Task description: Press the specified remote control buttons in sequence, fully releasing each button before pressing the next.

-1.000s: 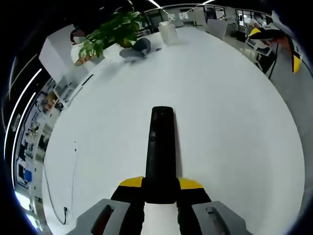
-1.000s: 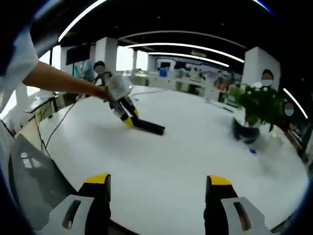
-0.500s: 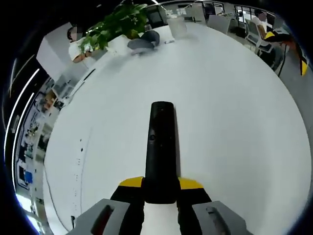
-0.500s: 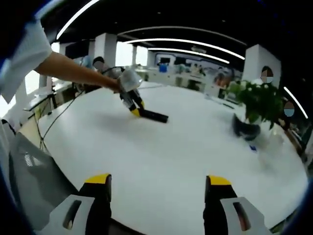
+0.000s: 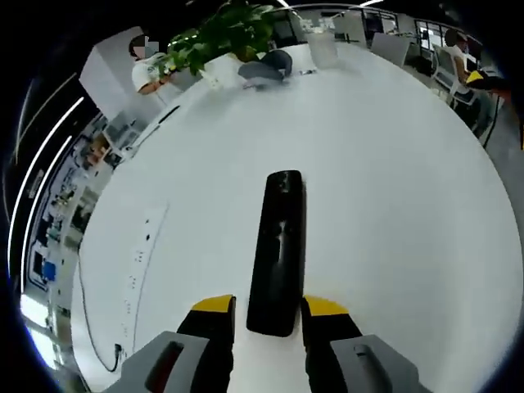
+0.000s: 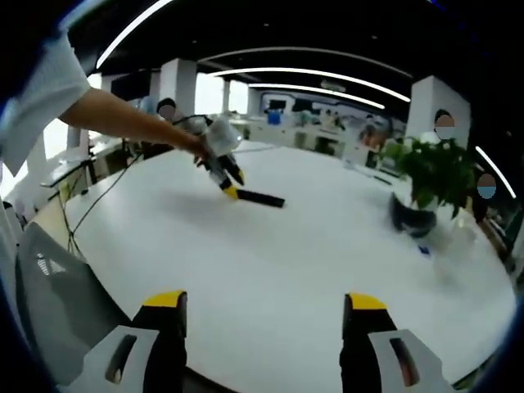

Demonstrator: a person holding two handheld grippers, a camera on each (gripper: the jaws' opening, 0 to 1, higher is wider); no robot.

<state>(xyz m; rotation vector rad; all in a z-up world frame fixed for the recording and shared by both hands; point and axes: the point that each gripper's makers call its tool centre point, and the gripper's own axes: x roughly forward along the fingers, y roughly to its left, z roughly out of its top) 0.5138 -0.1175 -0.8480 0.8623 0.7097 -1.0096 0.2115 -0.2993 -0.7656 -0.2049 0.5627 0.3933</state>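
A long black remote control (image 5: 278, 246) lies flat on the white round table (image 5: 393, 205), pointing away from me. My left gripper (image 5: 270, 307) is open, its yellow-tipped jaws standing either side of the remote's near end with a small gap on the left. In the right gripper view the same remote (image 6: 262, 198) lies far across the table with the left gripper (image 6: 228, 188) at its end, held by a person's hand. My right gripper (image 6: 262, 307) hangs open over the table's near edge, nothing between its jaws.
A potted green plant (image 5: 229, 33) in a dark pot (image 6: 412, 219) stands at the table's far side. A white power strip (image 5: 139, 262) with a cable lies near the left rim. A grey chair (image 6: 49, 295) sits by the table edge.
The left gripper's jaws have opened and let go of the remote, which now rests on the table, slightly turned. The right gripper has stayed put.
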